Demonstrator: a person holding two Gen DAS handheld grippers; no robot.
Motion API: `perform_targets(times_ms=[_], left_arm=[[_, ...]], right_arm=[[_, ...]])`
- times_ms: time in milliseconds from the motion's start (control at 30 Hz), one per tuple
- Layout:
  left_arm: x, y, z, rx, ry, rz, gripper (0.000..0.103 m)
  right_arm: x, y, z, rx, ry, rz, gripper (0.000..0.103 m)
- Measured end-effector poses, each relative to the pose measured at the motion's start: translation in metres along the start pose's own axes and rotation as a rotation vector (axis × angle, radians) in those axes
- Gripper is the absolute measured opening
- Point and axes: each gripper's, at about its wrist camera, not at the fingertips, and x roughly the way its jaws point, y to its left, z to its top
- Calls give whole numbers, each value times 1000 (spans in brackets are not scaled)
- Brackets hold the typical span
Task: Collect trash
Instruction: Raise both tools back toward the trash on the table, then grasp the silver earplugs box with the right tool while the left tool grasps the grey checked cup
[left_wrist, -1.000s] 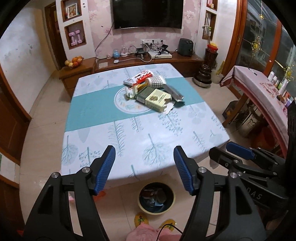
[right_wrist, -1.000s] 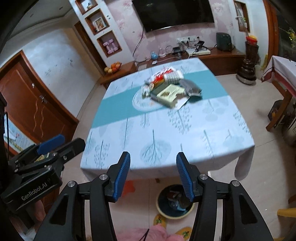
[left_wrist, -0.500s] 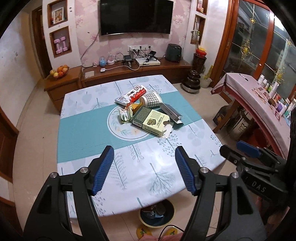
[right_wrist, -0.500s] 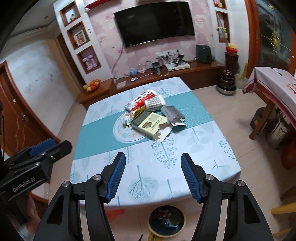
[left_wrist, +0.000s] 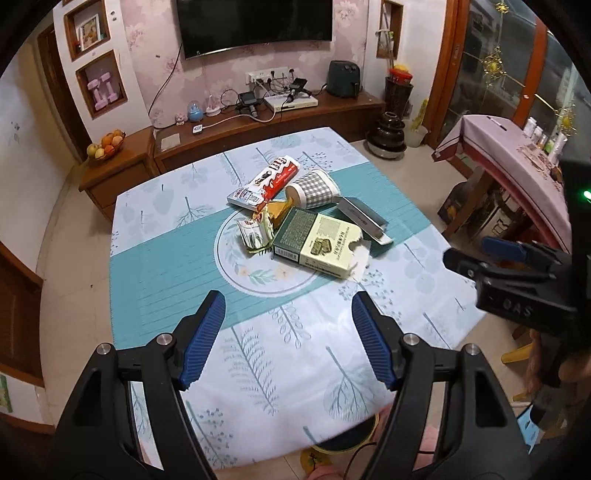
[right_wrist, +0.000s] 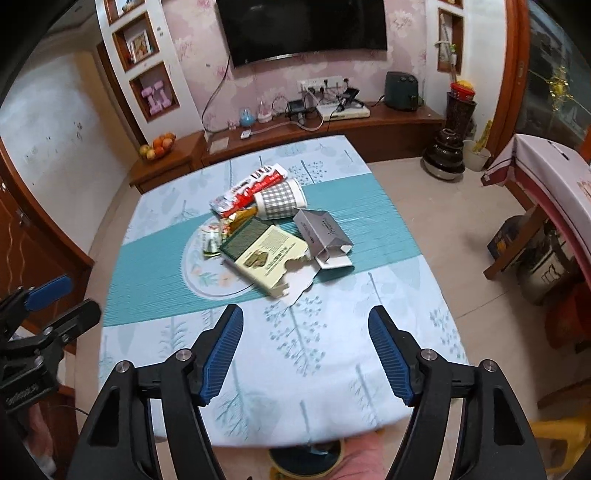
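A heap of trash lies at the middle of the table (left_wrist: 166, 280): a green and cream carton (left_wrist: 318, 244) (right_wrist: 263, 253), a grey checked paper cup (left_wrist: 313, 189) (right_wrist: 281, 199) on its side, a red and white wrapper (left_wrist: 266, 182) (right_wrist: 248, 192), a grey box (left_wrist: 362, 218) (right_wrist: 323, 236) and a crumpled small wrapper (left_wrist: 254, 233) (right_wrist: 211, 240). My left gripper (left_wrist: 288, 339) hangs open over the near half of the table, short of the heap. My right gripper (right_wrist: 306, 350) is also over the near half; its jaws are opening with nothing between them.
A round bin (right_wrist: 306, 458) stands on the floor under the table's near edge. A wooden TV cabinet (left_wrist: 258, 129) runs along the far wall, with a fruit bowl (left_wrist: 106, 144) at its left. A covered side table (left_wrist: 517, 162) stands at the right.
Both grippers have moved forward over the table toward the heap, which now looks larger and nearer. The bin has slid almost out of view at the bottom. The right jaws have widened.
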Motion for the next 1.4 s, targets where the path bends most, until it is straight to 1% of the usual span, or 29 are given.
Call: perform_targets(times_ms=[67, 133, 167, 367, 433, 533, 633, 700, 767, 900, 967, 1000, 1067, 1100, 1167, 1300, 1400], left_arm=[[18, -2, 13, -7, 14, 12, 68], [38, -5, 28, -22, 35, 27, 68], [49, -7, 36, -29, 49, 30, 68], [120, -22, 91, -56, 142, 31, 68], [143, -26, 106, -64, 173, 44, 68], [176, -27, 123, -66, 215, 83, 68], [206, -26, 137, -72, 260, 106, 68], [218, -25, 143, -76, 279, 107, 68], [226, -25, 148, -72, 291, 107, 68], [240, -30, 161, -32, 301, 104, 68], [248, -34, 168, -15, 312, 96, 68], [251, -35, 171, -8, 315, 92, 68], [260, -37, 178, 12, 324, 84, 68], [262, -38, 180, 19, 327, 81, 68], [270, -40, 186, 36, 335, 75, 68], [293, -44, 198, 79, 362, 47, 68], [311, -52, 205, 139, 394, 0, 68]], right_arm=[[25, -7, 17, -8, 22, 16, 77], [61, -18, 41, -16, 55, 51, 80], [72, -21, 49, -19, 65, 62, 81], [175, -48, 113, -54, 196, 175, 81], [202, -56, 124, -78, 232, 200, 82], [247, -63, 138, -121, 301, 241, 82], [279, -63, 140, -153, 354, 280, 82], [294, -61, 138, -169, 387, 300, 82], [305, -55, 137, -184, 416, 320, 82], [319, -49, 134, -214, 453, 338, 82], [323, -47, 137, -238, 447, 340, 83], [323, -46, 136, -248, 453, 337, 82], [325, -45, 138, -269, 453, 351, 65], [326, -46, 139, -268, 462, 357, 64], [321, -50, 140, -253, 453, 367, 61], [314, -74, 150, -165, 436, 396, 61], [315, -98, 161, -72, 420, 409, 61]])
